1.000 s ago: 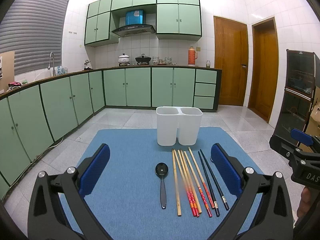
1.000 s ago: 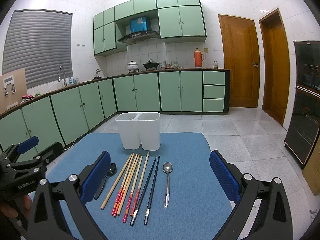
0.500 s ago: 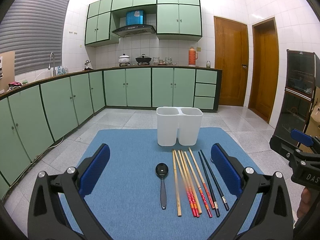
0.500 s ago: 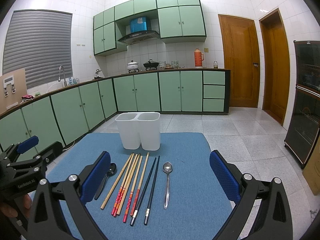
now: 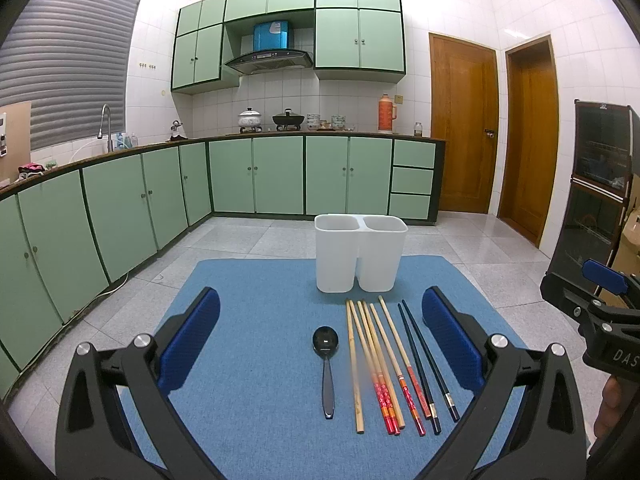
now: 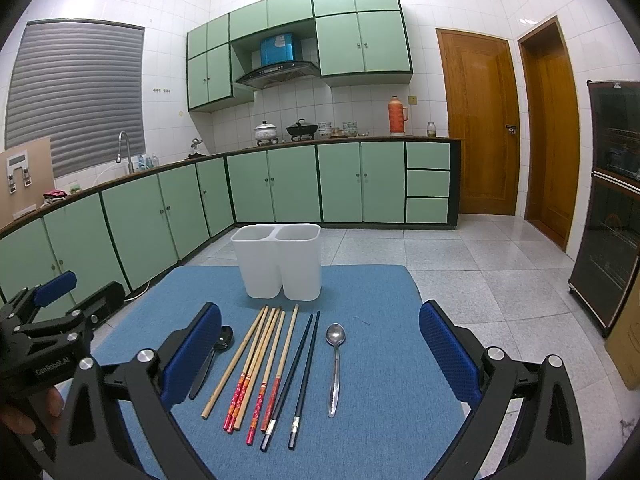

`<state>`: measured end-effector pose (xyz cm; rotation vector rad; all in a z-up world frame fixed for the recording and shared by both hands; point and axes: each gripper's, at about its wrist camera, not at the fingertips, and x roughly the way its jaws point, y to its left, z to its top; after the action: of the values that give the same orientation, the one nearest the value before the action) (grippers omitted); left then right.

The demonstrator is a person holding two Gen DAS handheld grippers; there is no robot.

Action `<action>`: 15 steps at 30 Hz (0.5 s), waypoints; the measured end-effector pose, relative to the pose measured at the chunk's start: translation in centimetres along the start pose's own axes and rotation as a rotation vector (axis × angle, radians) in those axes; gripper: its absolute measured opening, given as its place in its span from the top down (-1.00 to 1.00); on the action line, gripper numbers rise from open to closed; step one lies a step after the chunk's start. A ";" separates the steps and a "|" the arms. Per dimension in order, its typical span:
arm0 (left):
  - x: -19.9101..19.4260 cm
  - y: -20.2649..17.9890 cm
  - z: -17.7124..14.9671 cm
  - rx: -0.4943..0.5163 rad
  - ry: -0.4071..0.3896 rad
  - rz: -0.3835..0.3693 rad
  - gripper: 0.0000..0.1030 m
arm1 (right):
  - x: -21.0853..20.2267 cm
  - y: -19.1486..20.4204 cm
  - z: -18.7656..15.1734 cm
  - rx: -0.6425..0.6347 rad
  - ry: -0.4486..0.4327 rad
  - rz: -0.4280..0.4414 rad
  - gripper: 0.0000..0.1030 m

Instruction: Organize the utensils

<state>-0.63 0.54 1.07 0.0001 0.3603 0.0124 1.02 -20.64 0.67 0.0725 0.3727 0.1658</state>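
In the left wrist view, the left gripper [image 5: 320, 344] hangs above the blue mat [image 5: 248, 320] with its jaws wide apart and nothing between them. The white two-compartment holder [image 5: 360, 258] stands upright at the mat's far edge. In front of the holder lies the black spoon [image 5: 327, 364], bowl toward the holder, and just right of it the wooden chopsticks [image 5: 376, 364] and the black chopsticks [image 5: 424, 360] fan out side by side. The right gripper [image 5: 600, 320] shows at the right edge, well right of the holder. In the right wrist view, the right gripper's jaws also stand wide apart, empty, and a silver spoon [image 6: 335, 364] lies just right of the black chopsticks, nearer the camera than the holder.
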 end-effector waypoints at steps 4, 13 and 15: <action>0.0 0.0 0.1 -0.001 0.000 0.000 -0.90 | 0.0 0.0 0.0 -0.001 0.000 0.000 -0.88; -0.3 0.2 0.3 -0.002 -0.002 0.002 -0.90 | -0.1 0.0 0.1 0.000 -0.003 0.000 -0.88; -0.4 0.3 0.3 -0.002 -0.003 0.002 -0.90 | -0.5 0.0 0.5 0.000 -0.003 0.000 -0.88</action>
<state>-0.84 0.80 1.52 -0.0011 0.3576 0.0144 0.73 -20.80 1.28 0.0726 0.3697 0.1654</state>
